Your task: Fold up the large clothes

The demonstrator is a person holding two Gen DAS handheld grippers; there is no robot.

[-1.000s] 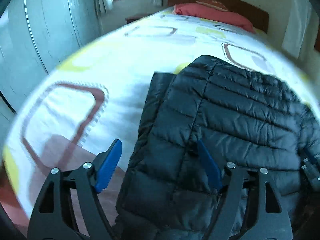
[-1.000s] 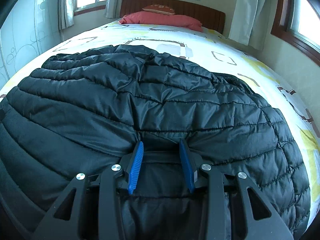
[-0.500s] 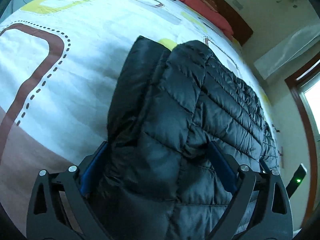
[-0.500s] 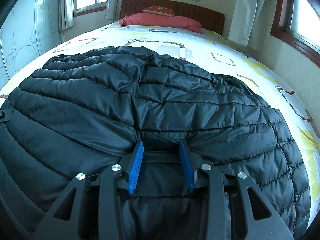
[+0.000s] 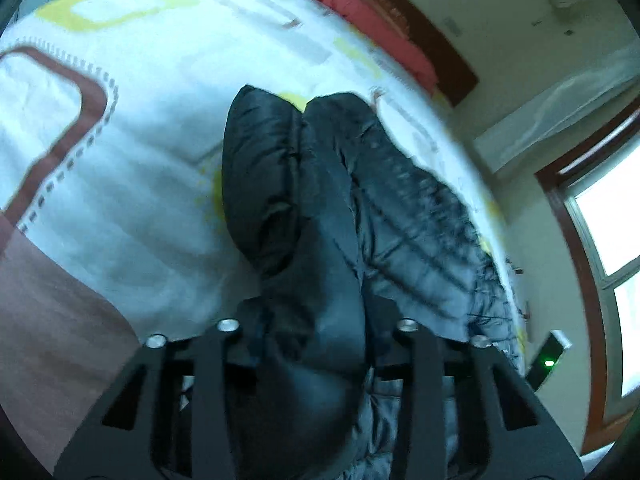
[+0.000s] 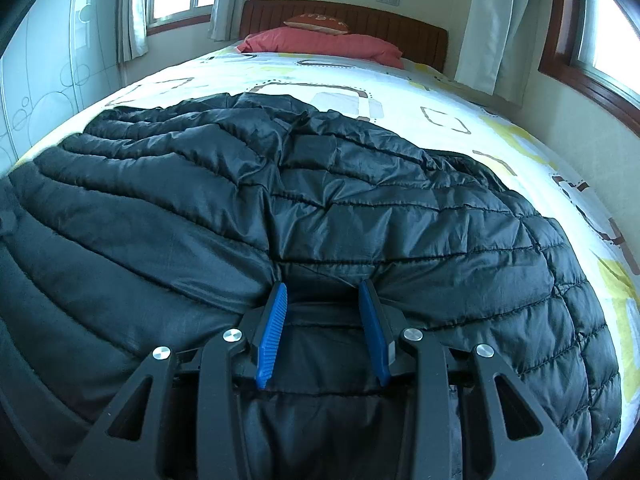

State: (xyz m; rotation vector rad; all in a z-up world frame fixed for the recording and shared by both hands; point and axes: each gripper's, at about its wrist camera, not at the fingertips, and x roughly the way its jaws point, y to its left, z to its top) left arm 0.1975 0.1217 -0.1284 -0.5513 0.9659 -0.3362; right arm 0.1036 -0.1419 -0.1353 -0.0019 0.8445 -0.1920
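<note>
A: Jacket (image 6: 360, 208) lies flat on the bed (image 6: 400, 92); left gripper (image 5: 316, 332) is clenched on a thick bunch of its hem; right gripper (image 6: 324, 320) straddles the hem, part-closed, grasp unclear.

B: Risk, judged: slick padded fabric slips from the left pinch under pull; uneven tension between the two grippers skews the fold.

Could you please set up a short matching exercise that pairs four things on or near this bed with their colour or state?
Things:
1. puffer jacket
2. pillow
3. left gripper
4. headboard

Descriptions:
A. red, at the head of the bed
B. brown wood
C. black, quilted, spread on the bed
D. closed on a bunched fold of jacket

Pairs: 1-C, 2-A, 3-D, 4-B
</note>
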